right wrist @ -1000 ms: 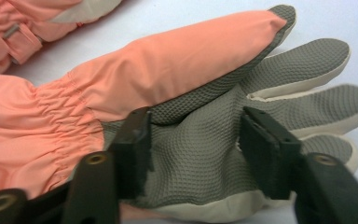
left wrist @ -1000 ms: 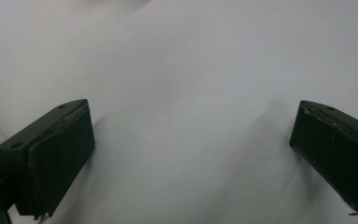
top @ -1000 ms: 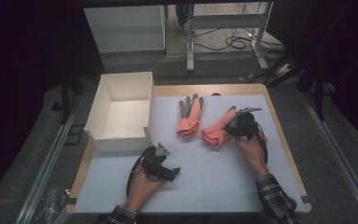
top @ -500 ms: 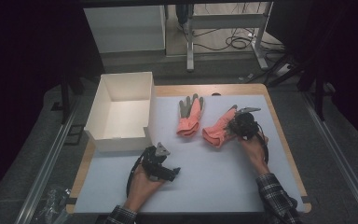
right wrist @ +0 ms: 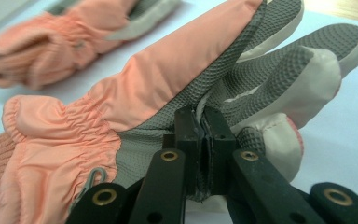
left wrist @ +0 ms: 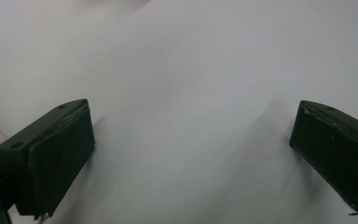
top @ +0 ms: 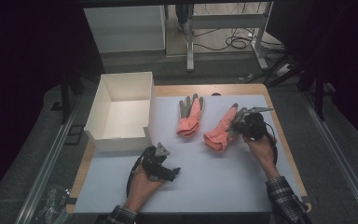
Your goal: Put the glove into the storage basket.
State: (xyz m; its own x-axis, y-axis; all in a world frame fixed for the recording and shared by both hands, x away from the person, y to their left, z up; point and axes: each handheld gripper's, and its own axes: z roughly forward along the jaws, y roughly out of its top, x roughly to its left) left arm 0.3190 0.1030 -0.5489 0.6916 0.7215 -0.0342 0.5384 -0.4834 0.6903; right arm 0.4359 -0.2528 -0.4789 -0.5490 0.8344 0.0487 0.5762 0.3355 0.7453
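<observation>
Right hand-held gripper (right wrist: 200, 122), jaws having just been closing, is now pinching the grey textured palm fabric of the nearer glove (right wrist: 135, 93) near its fingers. This salmon-and-grey glove (top: 221, 130) is lying on the right half of the bench (top: 223, 186), its knitted cuff pointing toward the person. Its thumb is being cut off behind the jaws. A second glove (top: 190, 116) is lying just beside it, blurred in the right gripper view. Left hand-held gripper (left wrist: 191, 154) is standing wide open over the bare bench, holding nothing, near a white box (top: 121, 112).
</observation>
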